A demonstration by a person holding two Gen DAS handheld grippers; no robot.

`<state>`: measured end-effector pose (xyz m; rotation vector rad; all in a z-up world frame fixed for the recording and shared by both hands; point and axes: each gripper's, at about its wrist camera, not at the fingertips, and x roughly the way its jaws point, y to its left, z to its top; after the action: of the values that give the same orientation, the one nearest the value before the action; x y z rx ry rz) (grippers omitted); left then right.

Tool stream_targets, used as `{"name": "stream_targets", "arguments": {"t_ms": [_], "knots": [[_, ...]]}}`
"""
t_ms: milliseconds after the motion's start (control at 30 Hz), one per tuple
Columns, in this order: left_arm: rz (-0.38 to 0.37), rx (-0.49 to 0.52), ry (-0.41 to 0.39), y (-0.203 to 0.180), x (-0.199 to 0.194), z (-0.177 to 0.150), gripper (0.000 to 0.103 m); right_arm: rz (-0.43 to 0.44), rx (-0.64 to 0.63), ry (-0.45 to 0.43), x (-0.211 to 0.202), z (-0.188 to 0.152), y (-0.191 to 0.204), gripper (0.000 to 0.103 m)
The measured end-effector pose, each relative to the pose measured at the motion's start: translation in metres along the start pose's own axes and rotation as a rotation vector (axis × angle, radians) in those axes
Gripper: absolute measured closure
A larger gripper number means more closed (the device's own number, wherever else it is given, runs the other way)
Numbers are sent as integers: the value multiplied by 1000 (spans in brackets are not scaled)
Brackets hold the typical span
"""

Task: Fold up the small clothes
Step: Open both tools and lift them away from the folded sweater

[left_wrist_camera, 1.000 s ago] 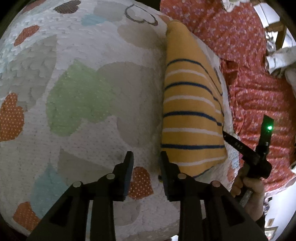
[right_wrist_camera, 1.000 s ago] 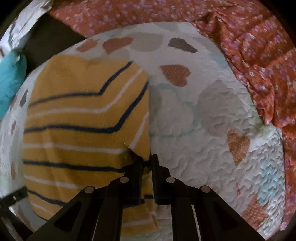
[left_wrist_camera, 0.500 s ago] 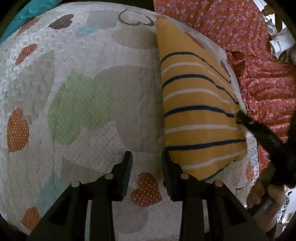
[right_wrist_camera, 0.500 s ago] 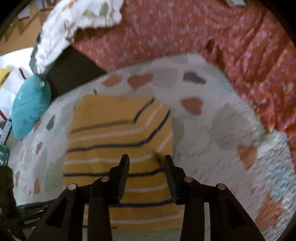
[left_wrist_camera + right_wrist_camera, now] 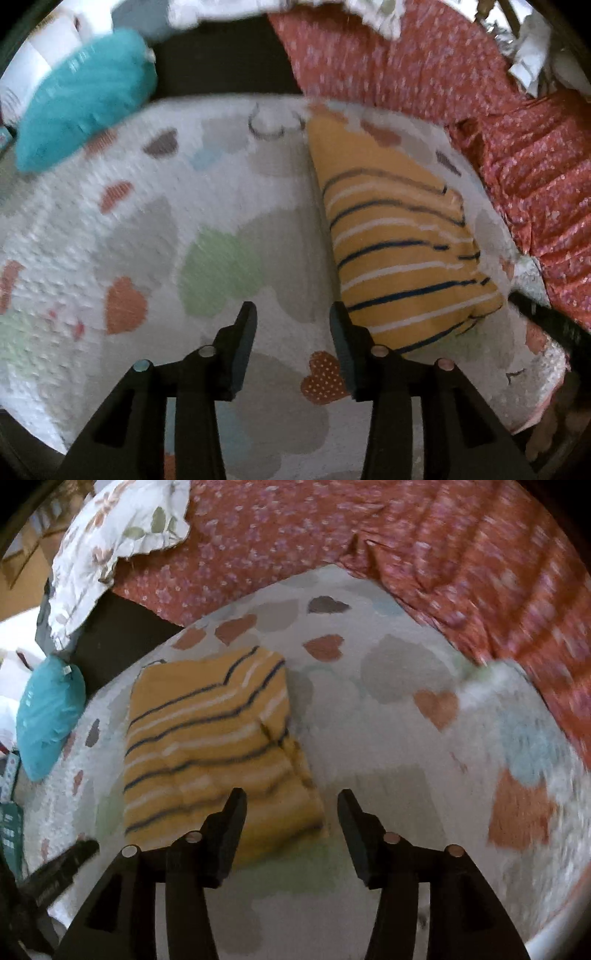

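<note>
Released now, both tongs, left and right, gape above the folded striped knit.

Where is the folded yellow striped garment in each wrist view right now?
Left wrist: yellow striped garment lies right of centre, beyond the right finger.
Right wrist: it lies left of centre, behind the left finger.
Shared landmark: teal pillow at the heart-print quilt's edge.

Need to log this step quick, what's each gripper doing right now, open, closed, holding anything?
Left gripper: open, holding nothing, over the heart quilt beside the folded yellow striped garment.
Right gripper: open, holding nothing.
</note>
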<state>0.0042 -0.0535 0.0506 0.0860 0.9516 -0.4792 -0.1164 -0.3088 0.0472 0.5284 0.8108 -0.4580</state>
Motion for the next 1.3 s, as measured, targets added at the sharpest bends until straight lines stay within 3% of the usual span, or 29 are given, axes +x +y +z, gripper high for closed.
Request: {"name": "stream_targets", "arguments": {"t_ms": [100, 167, 233, 333, 700, 1033, 1300], "knots": [[79, 37, -148, -10, -35, -9, 42, 9, 9, 10, -15, -22, -7, 47], [128, 47, -224, -15, -53, -17, 17, 2, -7, 12, -21, -35, -8, 47], [164, 47, -297, -18, -75, -29, 6, -8, -22, 16, -26, -46, -6, 46], [175, 47, -336, -21, -93, -38, 0, -6, -44, 28, -30, -61, -2, 46], [198, 49, -162, -18, -70, -45, 0, -76, -161, -5, -34, -82, 22, 41], [138, 25, 37, -17, -26, -46, 0, -80, -160, 45, -8, -80, 27, 39], [91, 8, 102, -19, -7, -44, 0, -95, -158, 66, 7, -76, 28, 38]]}}
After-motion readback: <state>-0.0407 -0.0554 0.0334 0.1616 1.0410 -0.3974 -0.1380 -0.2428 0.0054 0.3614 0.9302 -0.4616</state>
